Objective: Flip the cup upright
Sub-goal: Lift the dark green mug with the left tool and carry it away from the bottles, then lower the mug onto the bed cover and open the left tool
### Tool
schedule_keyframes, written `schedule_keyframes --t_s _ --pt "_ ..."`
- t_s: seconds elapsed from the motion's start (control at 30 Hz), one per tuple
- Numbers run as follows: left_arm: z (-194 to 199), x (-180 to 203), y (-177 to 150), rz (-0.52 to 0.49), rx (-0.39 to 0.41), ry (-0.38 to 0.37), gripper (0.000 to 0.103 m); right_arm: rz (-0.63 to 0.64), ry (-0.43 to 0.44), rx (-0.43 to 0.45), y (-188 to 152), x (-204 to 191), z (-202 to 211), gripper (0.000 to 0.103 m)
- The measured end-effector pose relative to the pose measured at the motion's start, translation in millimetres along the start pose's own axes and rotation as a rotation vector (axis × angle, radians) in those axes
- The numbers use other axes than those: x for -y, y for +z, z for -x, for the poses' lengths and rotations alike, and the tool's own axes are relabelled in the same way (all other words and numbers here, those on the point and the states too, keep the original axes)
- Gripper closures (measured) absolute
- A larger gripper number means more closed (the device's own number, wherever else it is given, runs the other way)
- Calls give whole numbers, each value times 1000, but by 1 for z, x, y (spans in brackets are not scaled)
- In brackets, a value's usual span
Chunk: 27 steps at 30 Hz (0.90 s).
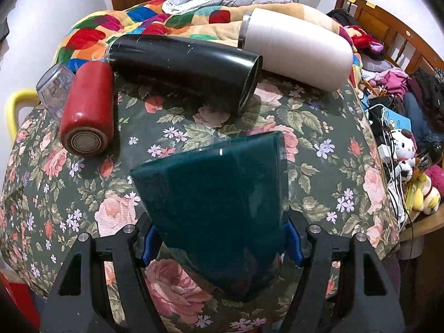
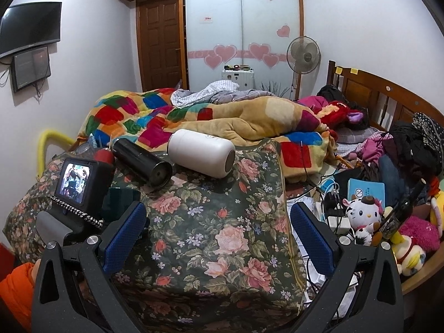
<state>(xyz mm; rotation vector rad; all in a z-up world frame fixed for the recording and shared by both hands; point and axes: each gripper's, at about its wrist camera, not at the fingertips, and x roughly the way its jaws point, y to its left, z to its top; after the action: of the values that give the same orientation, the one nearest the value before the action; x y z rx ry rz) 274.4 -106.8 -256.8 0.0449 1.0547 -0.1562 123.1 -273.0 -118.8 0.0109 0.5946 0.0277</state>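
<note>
Your green cup (image 1: 219, 211) sits clamped between the blue pads (image 1: 294, 242) of your left gripper (image 1: 220, 245), lying tilted over the floral cloth (image 1: 319, 149) with its wider end pointing away from you and its narrower end low between the fingers. From the right wrist view only a dark green sliver of the cup (image 2: 120, 202) shows, tucked behind the left gripper's camera (image 2: 75, 180).

Your right gripper (image 2: 219, 236) hangs with its jaws spread wide and nothing between them, over the near part of the floral cloth (image 2: 222, 222).

Beyond the cup, three flasks lie on their sides on the cloth: a red one (image 1: 87, 111) to the left with its base toward you, a black one (image 1: 186, 66) in the middle with its open mouth to the right, and a white one (image 1: 294, 47) just beside it on the right. A clear plastic piece (image 1: 54, 88) rests against the red flask. Behind them a patchwork blanket (image 1: 133, 25) is heaped on the bed, and soft toys (image 1: 405, 149) and cables crowd the right side.
</note>
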Motion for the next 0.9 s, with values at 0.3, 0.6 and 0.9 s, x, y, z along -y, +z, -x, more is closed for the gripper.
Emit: schedule_keyframes --t_s 0.3,0.6,0.9 --pt "-5 -4 -6 3 -39 -15 32 2 2 -4 0 0 0 0" --pt "40 -4 -10 -39 69 -42 31 18 5 2 0 -9 5 0" --pt "109 -42 -24 -11 255 84 25 21 29 -30 0 -22 -1 0"
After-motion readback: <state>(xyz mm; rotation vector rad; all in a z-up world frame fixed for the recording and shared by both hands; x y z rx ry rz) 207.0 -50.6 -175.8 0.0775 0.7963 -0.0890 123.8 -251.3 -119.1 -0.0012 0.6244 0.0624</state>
